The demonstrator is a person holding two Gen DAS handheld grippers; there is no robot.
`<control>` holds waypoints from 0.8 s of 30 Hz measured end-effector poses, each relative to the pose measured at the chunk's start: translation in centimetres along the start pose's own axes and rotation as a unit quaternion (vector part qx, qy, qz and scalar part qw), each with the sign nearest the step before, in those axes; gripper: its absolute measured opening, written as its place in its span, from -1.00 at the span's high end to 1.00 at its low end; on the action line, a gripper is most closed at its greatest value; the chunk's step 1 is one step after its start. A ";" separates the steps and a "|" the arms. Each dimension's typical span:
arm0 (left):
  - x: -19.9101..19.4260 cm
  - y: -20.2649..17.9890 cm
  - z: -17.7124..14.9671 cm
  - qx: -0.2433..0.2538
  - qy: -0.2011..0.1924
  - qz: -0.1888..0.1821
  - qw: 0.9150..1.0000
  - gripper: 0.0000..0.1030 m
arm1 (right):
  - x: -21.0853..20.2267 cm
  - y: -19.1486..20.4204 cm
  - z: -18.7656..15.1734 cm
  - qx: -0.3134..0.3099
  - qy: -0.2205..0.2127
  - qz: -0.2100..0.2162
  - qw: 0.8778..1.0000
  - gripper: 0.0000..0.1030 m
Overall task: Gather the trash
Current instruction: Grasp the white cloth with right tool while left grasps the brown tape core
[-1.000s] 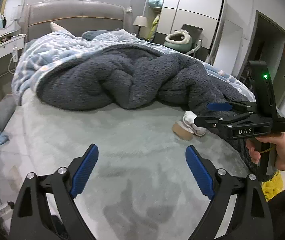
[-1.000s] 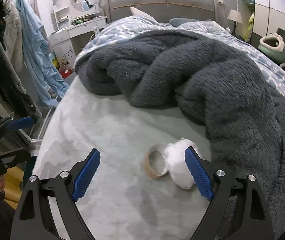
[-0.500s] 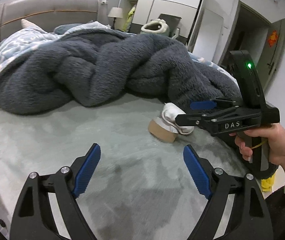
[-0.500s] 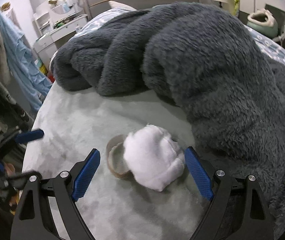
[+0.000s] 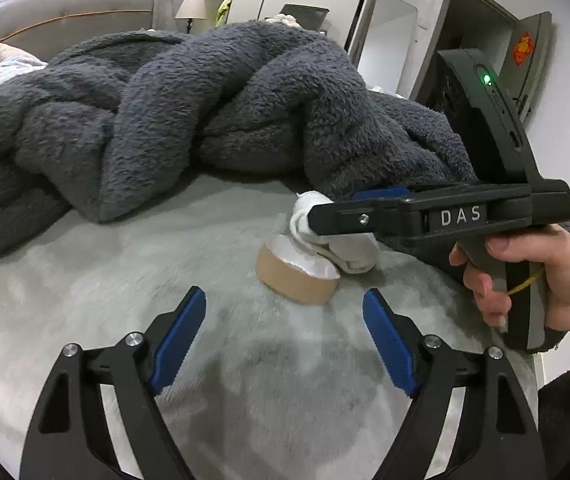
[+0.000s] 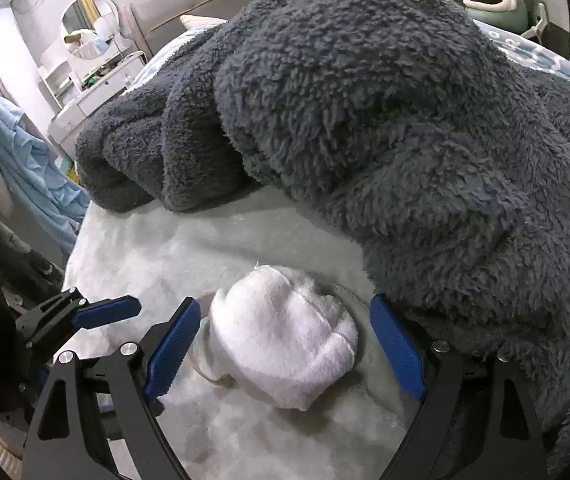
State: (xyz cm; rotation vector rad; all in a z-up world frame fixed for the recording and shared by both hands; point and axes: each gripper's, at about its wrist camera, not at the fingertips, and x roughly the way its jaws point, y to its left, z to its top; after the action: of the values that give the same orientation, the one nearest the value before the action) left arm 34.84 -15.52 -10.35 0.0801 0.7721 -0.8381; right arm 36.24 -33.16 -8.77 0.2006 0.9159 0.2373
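Observation:
A brown cardboard tape roll [image 5: 293, 278] lies on the pale grey bed sheet [image 5: 85, 280], with a crumpled white wad [image 5: 341, 246] leaning on it. My left gripper [image 5: 285, 336] hovers just short of the roll; its jaws are closing and nothing is between them. My right gripper [image 5: 343, 206], held by a hand, comes in from the right over the wad. In the right wrist view the white wad [image 6: 281, 340] sits between the right gripper's [image 6: 285, 346] blue pads, which stand apart from it. The roll [image 6: 205, 360] is mostly hidden under the wad. The left gripper [image 6: 93, 316] shows at the left.
A bulky dark grey fleece blanket [image 5: 189, 120] is piled right behind the wad and spills down the right side [image 6: 445, 160]. A headboard, wardrobe and open door stand beyond. A dresser with a round mirror [image 6: 89, 32] and hanging blue cloth [image 6: 25, 168] are off the bed's left edge.
Both grippers have come down and closer to the roll and wad. The right gripper's pads now straddle the wad. The left jaws have narrowed a little.

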 end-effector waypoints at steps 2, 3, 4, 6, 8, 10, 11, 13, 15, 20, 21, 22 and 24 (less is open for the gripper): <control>0.6 0.0 0.4 0.003 0.000 -0.002 1.000 -0.58 | 0.6 0.7 0.0 -0.003 0.003 -0.011 1.000 -0.62; 0.8 -0.1 0.5 0.005 0.000 -0.005 1.000 -0.57 | 0.7 0.7 0.0 -0.003 0.003 -0.014 1.000 -0.56; 1.1 -0.1 0.6 0.009 0.001 -0.007 1.000 -0.55 | 0.8 0.6 -0.1 0.000 0.006 -0.014 1.000 -0.51; 1.7 -0.3 0.7 0.014 0.003 -0.010 1.000 -0.54 | 1.1 0.4 -0.1 0.008 0.011 -0.011 1.000 -0.47; 2.3 -0.5 0.7 0.018 0.007 -0.015 1.000 -0.53 | 1.1 0.1 -0.2 0.014 0.012 -0.008 1.000 -0.41; 2.9 -0.6 0.8 0.023 0.012 -0.017 1.000 -0.49 | 1.2 -0.5 -0.3 0.021 0.016 -0.007 1.000 -0.36; 3.2 -0.6 0.8 0.026 0.016 -0.018 0.999 -0.49 | 1.3 -0.5 -0.3 0.021 0.018 -0.006 1.000 -0.27; 3.7 -0.7 0.7 0.030 0.021 -0.023 0.999 -0.45 | 1.5 -0.3 -0.8 0.019 0.021 -0.003 1.000 -0.13; 3.9 -0.9 0.7 0.033 0.025 -0.023 0.999 -0.38 | 1.2 -0.8 -0.9 0.031 0.021 0.008 0.999 0.00; 4.6 -1.3 0.5 0.042 0.035 -0.013 0.998 -0.15 | 0.3 -1.8 -1.0 0.049 0.013 0.023 0.998 0.14; 4.7 -1.5 0.5 0.045 0.036 -0.011 0.998 -0.09 | 0.1 -1.9 -0.8 0.049 0.012 0.026 0.998 0.14; 4.7 -1.7 0.5 0.048 0.036 -0.008 0.998 -0.01 | -0.1 -2.0 -0.9 0.048 0.011 0.028 0.998 0.14; 4.9 -2.0 0.5 0.056 0.041 -0.001 0.998 0.19 | -0.9 -2.4 -0.9 0.047 0.006 0.031 0.998 0.14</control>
State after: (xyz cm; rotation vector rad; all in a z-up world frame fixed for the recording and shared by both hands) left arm 35.78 -20.24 -12.70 0.2137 0.8024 -0.8839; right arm 35.26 -35.67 -9.34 0.3149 0.9337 0.2522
